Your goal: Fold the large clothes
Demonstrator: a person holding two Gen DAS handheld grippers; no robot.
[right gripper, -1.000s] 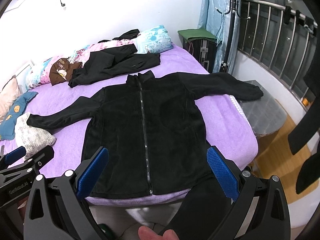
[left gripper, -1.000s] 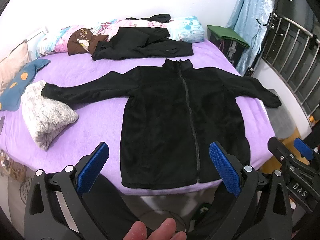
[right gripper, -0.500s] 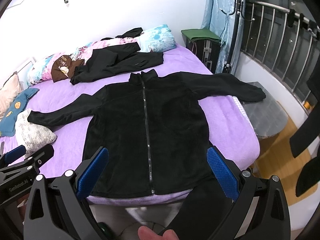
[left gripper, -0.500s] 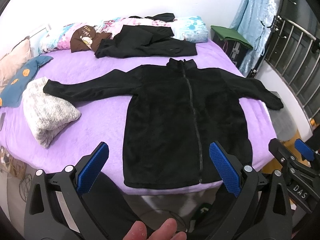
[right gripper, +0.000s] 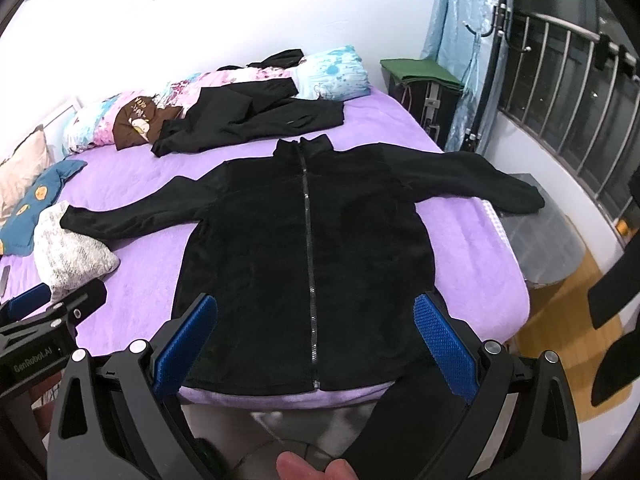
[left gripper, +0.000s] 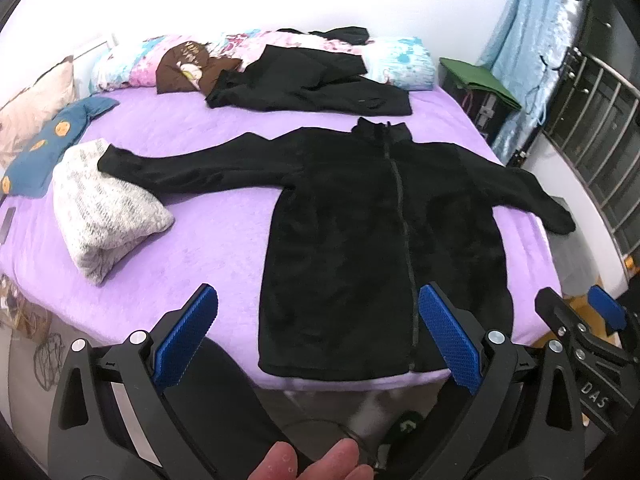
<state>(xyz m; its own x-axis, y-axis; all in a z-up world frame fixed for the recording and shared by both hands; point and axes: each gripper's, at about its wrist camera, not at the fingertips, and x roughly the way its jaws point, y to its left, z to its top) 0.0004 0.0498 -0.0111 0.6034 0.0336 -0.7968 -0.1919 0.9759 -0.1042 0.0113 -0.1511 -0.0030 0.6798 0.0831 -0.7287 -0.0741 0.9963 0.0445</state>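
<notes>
A large black fleece jacket lies flat and zipped on the purple bed, both sleeves spread out, hem at the near edge. My left gripper hovers open above and before the hem, holding nothing. My right gripper is likewise open over the hem near the zip's lower end, empty. Each gripper shows at the edge of the other's view: the right gripper and the left gripper.
Another black garment lies behind the jacket near floral pillows. A grey knit bundle touches the left cuff. A blue cushion, a green-topped box, a metal railing and wooden floor surround the bed.
Both grippers have moved slightly forward and upward toward the bed, so the jacket sits lower and larger in view. Both stay open; the jacket has not moved.
</notes>
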